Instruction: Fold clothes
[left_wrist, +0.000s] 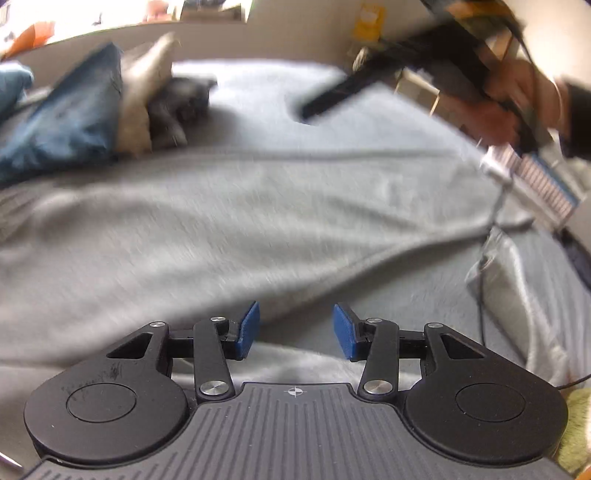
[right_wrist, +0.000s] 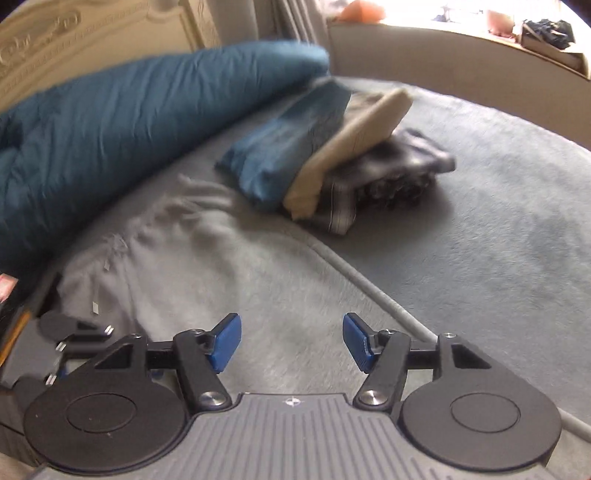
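1. Two grippers hang over a grey garment (left_wrist: 229, 221) spread on the bed (right_wrist: 480, 229) — neither holds anything. The left gripper (left_wrist: 296, 330) has its jaws partly apart with only cloth below them; the right gripper (right_wrist: 291, 341) has its jaws wide and empty.
2. The garment lies flat across the bed cover, its hem or edge running diagonally past the right gripper. It looks laid out but not yet folded, so the step in hand seems to be choosing grip points for a first fold.
3. The next move likely calls for each gripper to drop to an edge or corner, pinch one layer only, then carry it across evenly.
4. A stack of folded clothes (right_wrist: 332, 155) — blue, beige and dark pieces — sits further up the bed, well apart from the garment.
5. A blue duvet (right_wrist: 110, 122) bulges beside the garment's far end and may crowd the fold.
6. A cable (left_wrist: 491, 236) trails at the bed's edge in the left view, near the garment's corner; it could snag.
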